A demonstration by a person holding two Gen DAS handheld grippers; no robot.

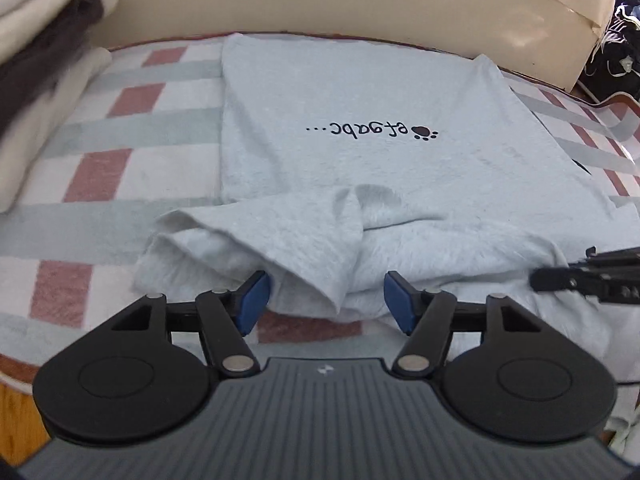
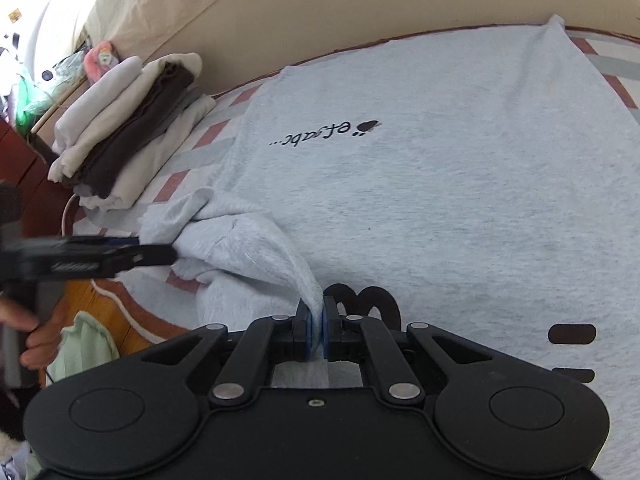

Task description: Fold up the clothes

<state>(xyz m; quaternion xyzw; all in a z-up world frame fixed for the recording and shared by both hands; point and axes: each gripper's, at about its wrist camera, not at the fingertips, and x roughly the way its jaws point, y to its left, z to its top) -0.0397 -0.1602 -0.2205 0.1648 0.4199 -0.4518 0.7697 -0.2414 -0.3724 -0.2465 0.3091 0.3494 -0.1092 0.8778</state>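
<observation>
With your right gripper (image 2: 318,330) clenched on the pale grey cotton T-shirt (image 1: 360,120) and your left gripper (image 1: 326,300) released, re-grasp the bunched sleeve (image 1: 256,240) before folding.

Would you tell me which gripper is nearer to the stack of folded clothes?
Left. The left gripper sits just below the stack of folded clothes; the right gripper pinches the grey shirt farther right.

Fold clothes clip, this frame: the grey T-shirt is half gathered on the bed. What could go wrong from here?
1. The left tool is open over the bunched sleeve; closing there may catch several layers and fold in a crease.
2. The right tool pinches only a thin ridge of the grey T-shirt; a pull could slip it free.
3. The folded stack lies close by; a sweeping fold might knock it.
</observation>
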